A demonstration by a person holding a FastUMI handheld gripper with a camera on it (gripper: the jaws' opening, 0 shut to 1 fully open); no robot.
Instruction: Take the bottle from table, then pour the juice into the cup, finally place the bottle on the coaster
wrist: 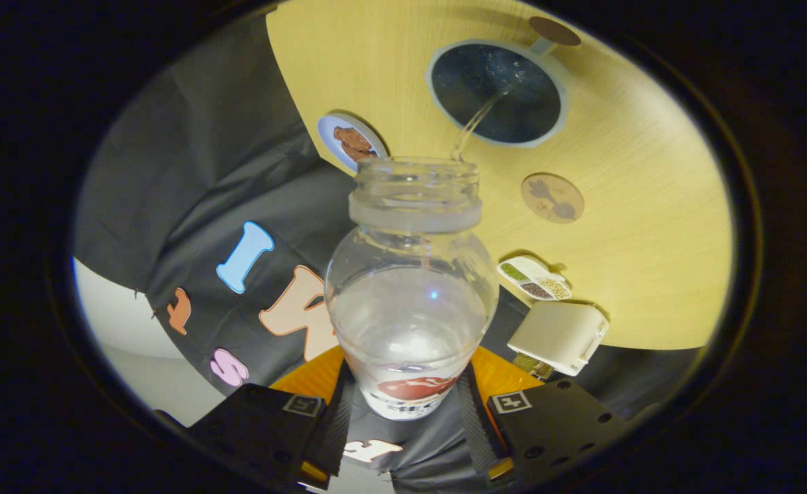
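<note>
My gripper point(403, 405) is shut on a clear plastic bottle point(412, 288), both fingers pressing on its labelled lower part. The bottle is tipped forward, uncapped, with clear liquid inside. A thin stream point(475, 123) runs from its mouth into the pale blue cup point(498, 93) beyond it on the light wood table point(637, 206). The cup's inside looks dark and its handle points away. A round brown coaster point(552, 197) with a dark drawing lies on the table between the cup and the fingers, a little to the right of the bottle.
A small blue plate point(350, 141) with brown food sits at the table's edge, left of the bottle's neck. A white divided dish point(534, 278) of grains and a white boxy appliance point(560, 336) stand right of the bottle. A brown disc point(554, 31) lies past the cup.
</note>
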